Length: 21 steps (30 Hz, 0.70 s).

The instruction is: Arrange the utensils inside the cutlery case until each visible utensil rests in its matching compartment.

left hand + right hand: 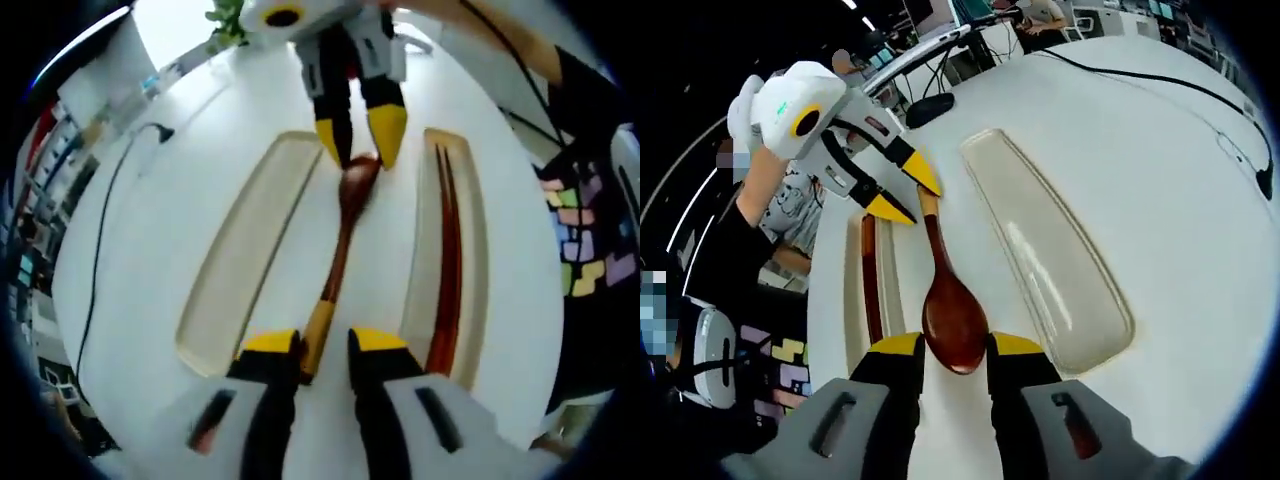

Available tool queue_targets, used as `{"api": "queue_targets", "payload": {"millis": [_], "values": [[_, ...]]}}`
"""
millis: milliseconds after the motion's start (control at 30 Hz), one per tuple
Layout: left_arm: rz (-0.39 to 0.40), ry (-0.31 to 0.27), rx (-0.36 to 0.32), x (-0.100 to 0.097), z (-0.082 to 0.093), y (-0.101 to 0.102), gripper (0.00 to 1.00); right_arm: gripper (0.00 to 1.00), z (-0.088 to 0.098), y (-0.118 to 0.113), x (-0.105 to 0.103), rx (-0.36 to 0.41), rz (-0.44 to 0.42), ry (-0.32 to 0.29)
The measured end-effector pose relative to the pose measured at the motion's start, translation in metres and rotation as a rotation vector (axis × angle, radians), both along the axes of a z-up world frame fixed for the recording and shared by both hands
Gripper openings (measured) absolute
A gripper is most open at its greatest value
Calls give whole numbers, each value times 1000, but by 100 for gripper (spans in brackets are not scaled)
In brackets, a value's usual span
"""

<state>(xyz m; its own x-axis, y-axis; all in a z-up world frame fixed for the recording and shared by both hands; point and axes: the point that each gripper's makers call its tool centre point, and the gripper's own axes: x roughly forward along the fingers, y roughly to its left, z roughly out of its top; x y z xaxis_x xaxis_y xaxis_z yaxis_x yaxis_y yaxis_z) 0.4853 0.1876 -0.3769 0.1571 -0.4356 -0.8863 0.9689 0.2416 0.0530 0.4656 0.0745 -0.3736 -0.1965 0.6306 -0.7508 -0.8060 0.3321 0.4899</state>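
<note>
From the left gripper view I see my left gripper [325, 345] low over the white desk [150, 240], its yellow-tipped jaws parted with the yellow end of the wooden spoon [340, 235] lying between them; I cannot tell whether either jaw touches the handle, and they are not closed on it. The spoon runs straight away from me along the bare strip of desk between two long shallow trays. The empty tray [245, 250] lies to the left of the spoon, and the narrower tray [475, 240] to the right carries a pair of dark red chopsticks [447, 260] laid lengthwise. At the far end, the right gripper [362, 150] comes down from the top with its jaws apart around the spoon's bowl. A black cable [100, 260] trails across the left part of the desk, near that edge. From the right gripper view, my right gripper [956, 350] sits with its jaws spread either side of the spoon's bowl [952, 322], which rests on the desk, just beside both tips. The handle leads away to the left gripper [912, 195], whose yellow tips straddle its end. Here the chopsticks [870, 275] lie in their tray [852, 290] left of the spoon, and the empty tray [1050, 250] stretches to the right.
</note>
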Motion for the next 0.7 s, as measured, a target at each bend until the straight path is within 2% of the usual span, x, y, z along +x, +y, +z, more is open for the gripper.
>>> {"api": "queue_targets", "payload": {"millis": [67, 300, 367, 433, 467, 500, 533, 600, 667, 700], "values": [[11, 25, -26, -1, 0, -3, 12, 25, 1, 1, -4, 4, -27, 62], [-29, 3, -14, 0, 1, -3, 10, 25, 2, 2, -4, 15, -32, 63], [-35, 8, -2, -1, 1, -3, 10, 25, 2, 2, -5, 17, -30, 46], [-50, 8, 15, -1, 1, -4, 10, 25, 2, 1, -2, 12, -28, -1], [-51, 10, 20, -1, 1, -5, 9, 24, 1, -2, 3, -10, -34, -45], [-55, 12, 28, -2, 0, -5, 9, 23, 0, -3, 6, -15, -3, -102], [-61, 11, 36, -2, 0, -5, 9, 21, -3, -9, 8, -65, -7, -132], [-67, 11, 45, -2, -1, -5, 8, 15, -6, -19, 8, -125, 84, -223], [-62, 12, 47, -1, -1, -5, 8, 15, -10, -28, 10, -192, 142, -314], [-60, 13, 46, -1, -1, -5, 8, 15, -10, -28, 11, -201, 159, -344]]}}
